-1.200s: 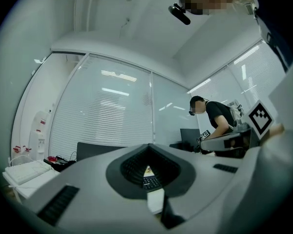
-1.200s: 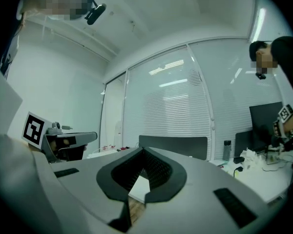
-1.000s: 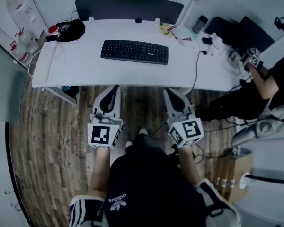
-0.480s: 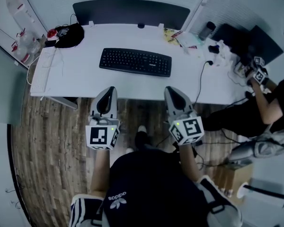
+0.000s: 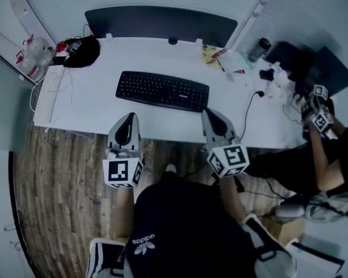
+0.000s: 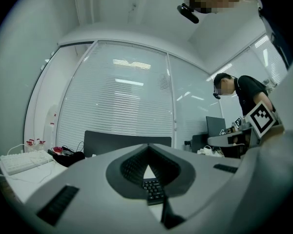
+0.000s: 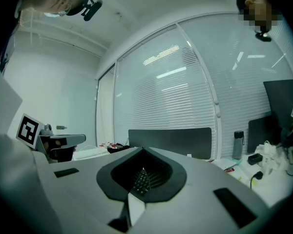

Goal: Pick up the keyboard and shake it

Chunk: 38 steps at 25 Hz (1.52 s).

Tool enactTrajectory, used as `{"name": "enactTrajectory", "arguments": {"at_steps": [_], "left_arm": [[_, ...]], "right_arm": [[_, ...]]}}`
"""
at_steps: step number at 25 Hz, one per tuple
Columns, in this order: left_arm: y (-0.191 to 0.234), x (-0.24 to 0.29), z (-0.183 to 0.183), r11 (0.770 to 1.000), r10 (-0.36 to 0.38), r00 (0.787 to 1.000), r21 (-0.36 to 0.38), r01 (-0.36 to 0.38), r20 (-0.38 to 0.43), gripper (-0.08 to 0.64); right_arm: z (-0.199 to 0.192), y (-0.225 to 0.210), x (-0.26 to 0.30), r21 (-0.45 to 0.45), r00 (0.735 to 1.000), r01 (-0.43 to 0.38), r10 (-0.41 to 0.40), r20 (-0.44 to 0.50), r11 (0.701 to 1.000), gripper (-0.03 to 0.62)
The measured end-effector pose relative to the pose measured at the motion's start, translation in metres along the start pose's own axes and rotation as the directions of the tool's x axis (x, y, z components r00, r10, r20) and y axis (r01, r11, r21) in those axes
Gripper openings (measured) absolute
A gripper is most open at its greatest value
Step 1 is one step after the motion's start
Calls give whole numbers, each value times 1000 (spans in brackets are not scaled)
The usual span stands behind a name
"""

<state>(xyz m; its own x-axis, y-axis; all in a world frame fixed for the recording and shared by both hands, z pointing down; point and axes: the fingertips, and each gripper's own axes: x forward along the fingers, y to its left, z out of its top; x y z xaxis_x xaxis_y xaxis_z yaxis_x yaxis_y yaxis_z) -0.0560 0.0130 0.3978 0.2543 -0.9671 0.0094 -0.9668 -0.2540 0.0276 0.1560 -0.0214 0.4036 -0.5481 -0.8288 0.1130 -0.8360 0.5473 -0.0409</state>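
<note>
Head view has my left gripper [image 5: 127, 118] and right gripper [image 5: 208, 114], fingers closed and empty, short of the keyboard [image 5: 162, 91], probably light and stiff; I'd pinch its two ends.

Head view: 1 camera, high, facing steeply down over the whole desk [image 5: 87, 106]. Left gripper view, right gripper view: 2 cameras, low, near the desk's front edge, facing the blinds [image 6: 122, 106]. Shared by all 3: keyboard [image 5: 162, 90], dark rear panel [image 5: 162, 22].

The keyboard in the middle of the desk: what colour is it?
The keyboard is black; head view shows it best.
</note>
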Motion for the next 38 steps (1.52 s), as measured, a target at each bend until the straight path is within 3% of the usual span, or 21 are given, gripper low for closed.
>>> {"name": "enactTrajectory", "arguments": {"at_steps": [7,14,18,21,25,38], "left_arm": [[-7,28,0,1000,17,1000,-13,-17,-1,5],[-6,41,-5,1000,1,1000,5,-1,-17,3],[7,57,-4,999,10,1000,-32,-11,-15,3],[19,68,-18,999,-15,997,-38,12,-79,3],[40,94,-14,995,-60,998,-85,57,-34,3],[107,164,-35,984,-175,974,-55,168,-141,3]], "right_arm": [[-5,-30,17,12,1000,-10,10,-8,1000,3],[-22,-44,22,48,999,28,-26,-35,998,3],[-24,-49,32,49,998,38,-36,-52,998,3],[-26,-56,43,54,996,74,-71,-59,996,5],[-34,-68,63,72,987,142,-135,-90,987,3],[-32,-75,111,71,945,310,-299,-131,948,3]]}}
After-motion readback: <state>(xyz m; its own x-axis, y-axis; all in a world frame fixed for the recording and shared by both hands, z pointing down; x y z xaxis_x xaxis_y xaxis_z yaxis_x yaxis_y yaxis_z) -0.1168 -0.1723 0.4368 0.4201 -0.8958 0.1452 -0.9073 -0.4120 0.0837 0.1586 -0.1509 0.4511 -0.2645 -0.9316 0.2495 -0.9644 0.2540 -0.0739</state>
